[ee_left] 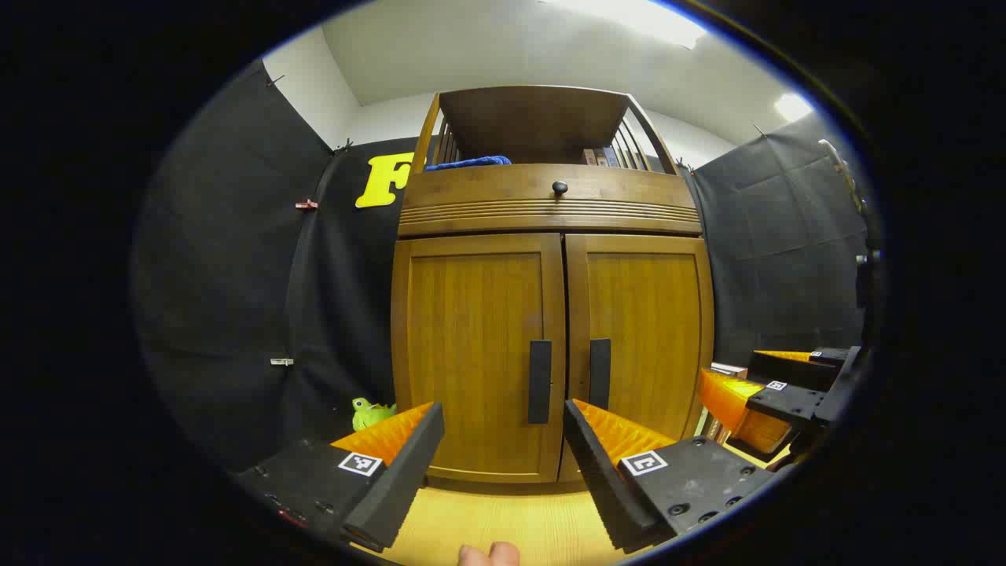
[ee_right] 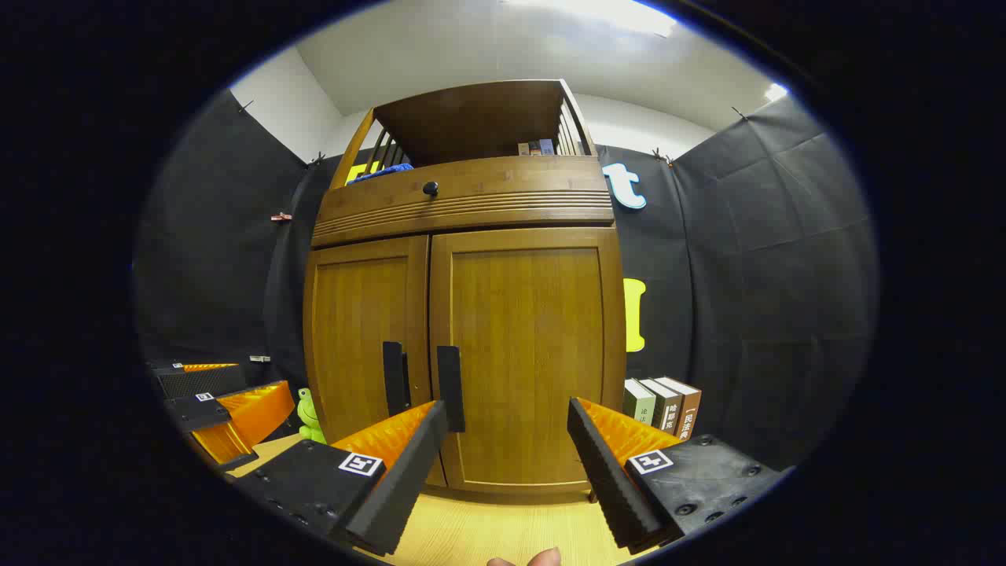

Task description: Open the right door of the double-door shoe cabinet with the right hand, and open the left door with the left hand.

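Straight ahead of both hand-held grippers stands the shoe cabinet (ee_right: 464,314), with both doors shut. The right door's handle (ee_right: 449,388) is a tall upright bar, ahead and a bit left of the right hand-held gripper (ee_right: 507,464). The left door's handle (ee_left: 539,381) sits just above the left hand-held gripper (ee_left: 503,464). Both are wide open and hold nothing.
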A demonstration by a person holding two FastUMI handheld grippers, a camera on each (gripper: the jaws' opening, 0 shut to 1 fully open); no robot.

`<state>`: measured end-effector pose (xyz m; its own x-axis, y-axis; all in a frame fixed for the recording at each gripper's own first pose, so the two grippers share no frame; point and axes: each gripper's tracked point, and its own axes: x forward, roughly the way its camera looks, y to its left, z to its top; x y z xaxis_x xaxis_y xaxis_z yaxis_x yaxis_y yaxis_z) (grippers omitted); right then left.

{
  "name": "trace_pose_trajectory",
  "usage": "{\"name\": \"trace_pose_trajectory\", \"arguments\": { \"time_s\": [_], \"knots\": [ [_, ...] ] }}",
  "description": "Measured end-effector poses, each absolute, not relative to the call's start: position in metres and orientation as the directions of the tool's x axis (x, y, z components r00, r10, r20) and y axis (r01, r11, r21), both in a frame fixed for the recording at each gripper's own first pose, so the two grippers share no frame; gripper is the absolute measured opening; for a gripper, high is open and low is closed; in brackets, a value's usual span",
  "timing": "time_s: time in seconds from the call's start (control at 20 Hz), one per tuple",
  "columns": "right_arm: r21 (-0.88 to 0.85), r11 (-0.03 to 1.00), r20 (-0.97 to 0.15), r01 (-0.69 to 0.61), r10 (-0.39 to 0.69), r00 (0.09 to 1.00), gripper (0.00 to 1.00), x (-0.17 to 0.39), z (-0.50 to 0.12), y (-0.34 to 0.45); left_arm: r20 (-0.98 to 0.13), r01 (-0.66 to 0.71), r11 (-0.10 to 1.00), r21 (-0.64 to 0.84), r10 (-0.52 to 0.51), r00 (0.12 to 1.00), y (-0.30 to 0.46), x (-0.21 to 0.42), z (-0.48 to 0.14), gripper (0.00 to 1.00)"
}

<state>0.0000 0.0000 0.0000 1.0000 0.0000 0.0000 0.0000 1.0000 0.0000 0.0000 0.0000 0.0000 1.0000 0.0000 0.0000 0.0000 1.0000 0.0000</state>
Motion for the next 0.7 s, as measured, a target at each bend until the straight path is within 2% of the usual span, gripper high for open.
{"name": "trace_pose_trajectory", "arguments": {
  "time_s": [0.7],
  "knots": [
    [-0.007, 1.000, -0.010, -0.005, 0.005, 1.000, 0.98, -0.0001, -0.0001, 0.0057, -0.007, 0.004, 1.000, 0.002, -0.004, 1.000, 0.0012, 0.0032, -0.0016, 0.94]
  ]
}}
